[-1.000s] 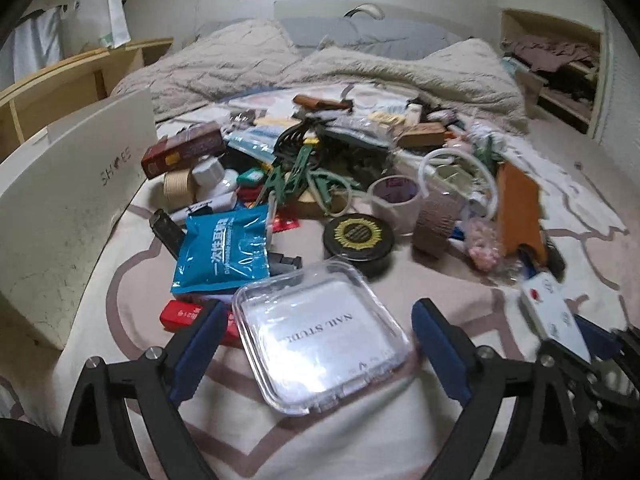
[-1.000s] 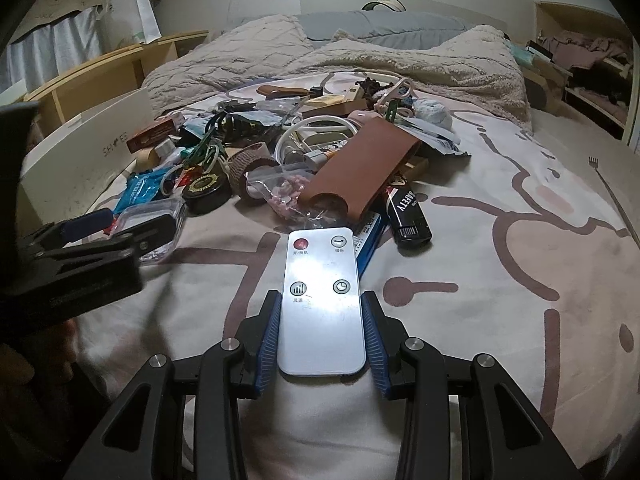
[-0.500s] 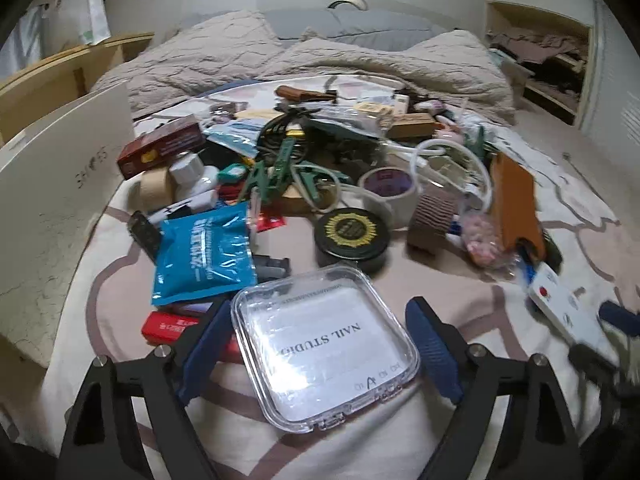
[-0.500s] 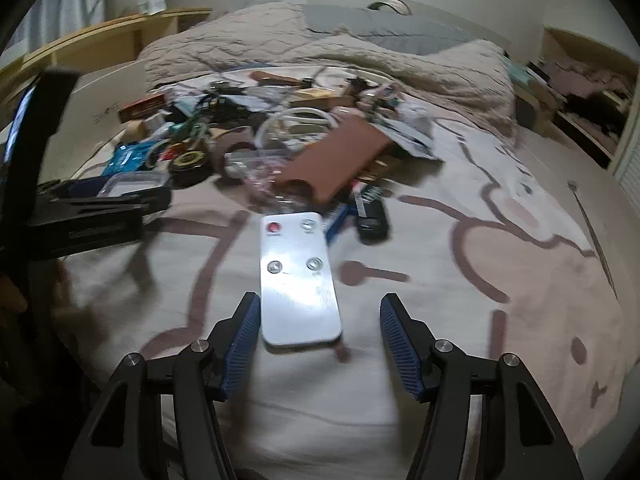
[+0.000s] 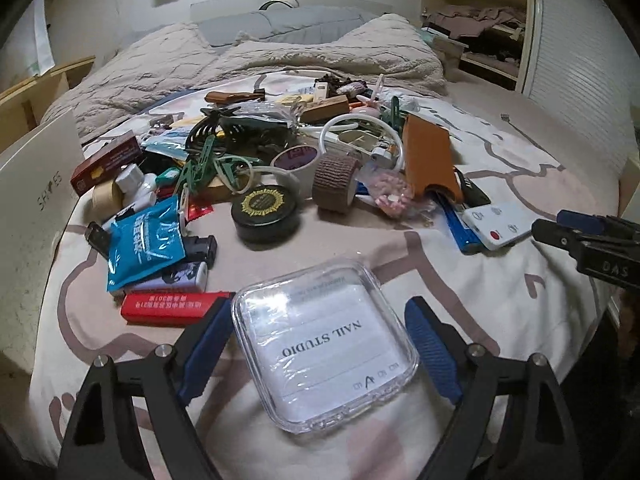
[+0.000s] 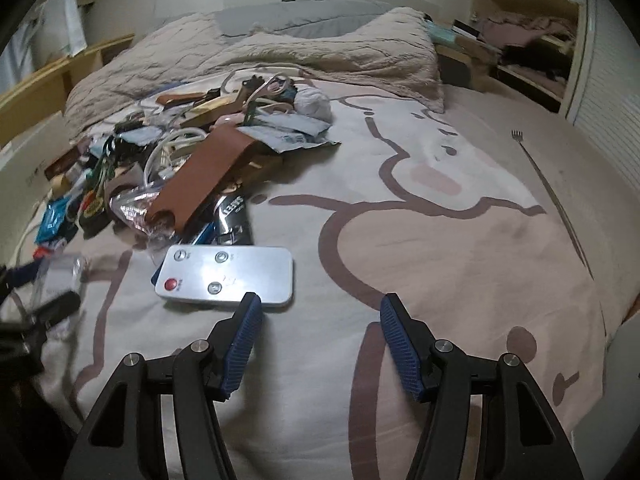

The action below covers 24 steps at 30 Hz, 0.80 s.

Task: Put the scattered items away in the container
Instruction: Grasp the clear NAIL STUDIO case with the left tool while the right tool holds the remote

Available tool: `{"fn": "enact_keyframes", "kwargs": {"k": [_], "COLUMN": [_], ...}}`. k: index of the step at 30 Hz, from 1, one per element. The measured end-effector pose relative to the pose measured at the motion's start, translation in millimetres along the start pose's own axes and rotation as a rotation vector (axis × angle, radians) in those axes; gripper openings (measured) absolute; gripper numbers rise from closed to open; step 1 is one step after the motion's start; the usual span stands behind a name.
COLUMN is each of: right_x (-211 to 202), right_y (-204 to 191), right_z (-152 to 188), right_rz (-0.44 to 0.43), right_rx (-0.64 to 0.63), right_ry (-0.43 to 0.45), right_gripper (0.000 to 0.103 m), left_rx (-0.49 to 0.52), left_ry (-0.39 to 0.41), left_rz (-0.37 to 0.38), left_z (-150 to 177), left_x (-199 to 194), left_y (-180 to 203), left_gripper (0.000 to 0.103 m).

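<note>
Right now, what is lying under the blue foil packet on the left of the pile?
The blue foil packet lies on a black clip-like item and a pale printed tube, beside the red box. Anything beneath its centre is covered.

On the bed [image 5: 520,148], a clear case [image 5: 324,344] lies at 6 o'clock, a round tin [image 5: 266,216] behind at 12, a remote [image 5: 500,224] at 2, a shoebox [image 5: 36,200] at 9.

Clear square plastic case labelled NAIL STUDIO [image 5: 326,344]: on patterned bedsheet [image 5: 500,304], between blue-padded fingers [image 5: 208,344] of left gripper [image 5: 320,352], left pad touching, right pad apart.
</note>
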State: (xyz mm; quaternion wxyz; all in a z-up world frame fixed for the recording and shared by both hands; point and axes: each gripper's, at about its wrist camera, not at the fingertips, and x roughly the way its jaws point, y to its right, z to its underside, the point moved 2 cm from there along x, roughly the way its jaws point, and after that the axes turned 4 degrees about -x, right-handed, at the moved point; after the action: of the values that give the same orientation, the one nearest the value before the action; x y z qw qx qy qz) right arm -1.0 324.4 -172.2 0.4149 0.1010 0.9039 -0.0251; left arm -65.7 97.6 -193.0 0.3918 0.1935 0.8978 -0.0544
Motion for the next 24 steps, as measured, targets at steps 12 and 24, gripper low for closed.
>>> {"fn": "enact_keyframes", "kwargs": {"k": [12, 24], "right_x": [1, 22], "right_y": [-46, -46], "right_z": [-10, -13], "right_rz": [-0.132, -0.11], "right_rx": [-0.057, -0.004], "right_ry": [0.051, 0.013], "right_gripper": [0.095, 0.095], "left_rx": [-0.17, -0.248], "left_ry": [-0.042, -0.056], "left_rz": [-0.093, -0.084], "left_z": [12, 15], "left_x": [6, 11], "left_y": [-8, -14], "left_gripper": [0.103, 0.103]}}
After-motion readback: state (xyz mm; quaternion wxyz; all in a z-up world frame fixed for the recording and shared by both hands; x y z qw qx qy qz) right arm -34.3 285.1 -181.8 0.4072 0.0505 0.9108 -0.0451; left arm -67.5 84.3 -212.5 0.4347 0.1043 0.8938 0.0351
